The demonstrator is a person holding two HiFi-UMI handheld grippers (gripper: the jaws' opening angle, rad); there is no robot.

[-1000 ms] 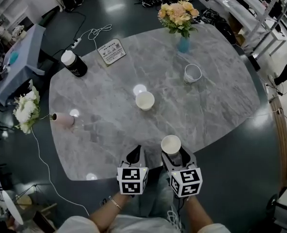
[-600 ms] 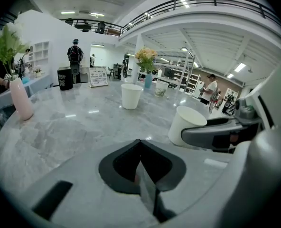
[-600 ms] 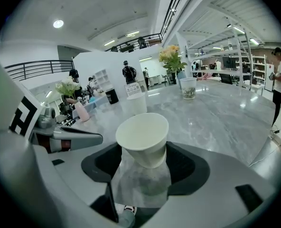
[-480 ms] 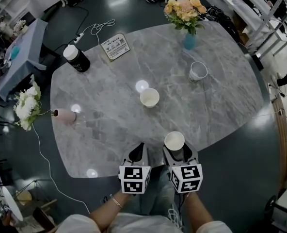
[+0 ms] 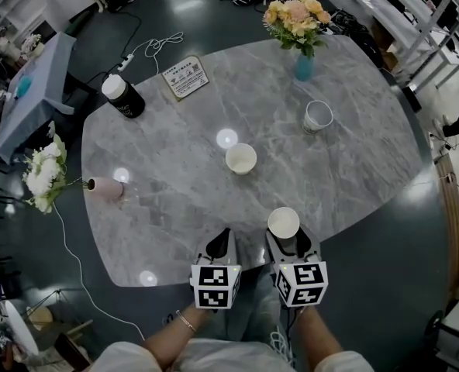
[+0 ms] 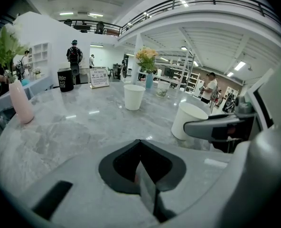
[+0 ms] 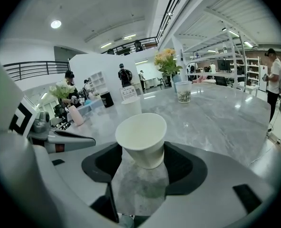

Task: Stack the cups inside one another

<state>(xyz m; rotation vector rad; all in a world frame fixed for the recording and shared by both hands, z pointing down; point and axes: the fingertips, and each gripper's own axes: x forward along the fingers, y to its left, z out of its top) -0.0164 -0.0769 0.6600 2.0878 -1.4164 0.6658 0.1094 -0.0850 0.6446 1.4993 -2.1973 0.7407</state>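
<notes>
I am holding a white cup (image 5: pixel 283 222) upright, clamped in my right hand-held gripper (image 5: pixel 285 237) near the bench (image 5: pixel 175 184) edge, ready to nest into the mid-bench cup (image 5: pixel 240 159); my left hand-held gripper (image 5: pixel 219 243) is idling, jaws together, empty.

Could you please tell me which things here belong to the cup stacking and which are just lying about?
Job: held white cup, right tongs, white cup mid-table, patterned cup.
Lying about: blue flower vase, black canister, sign card, pink vase.
</notes>
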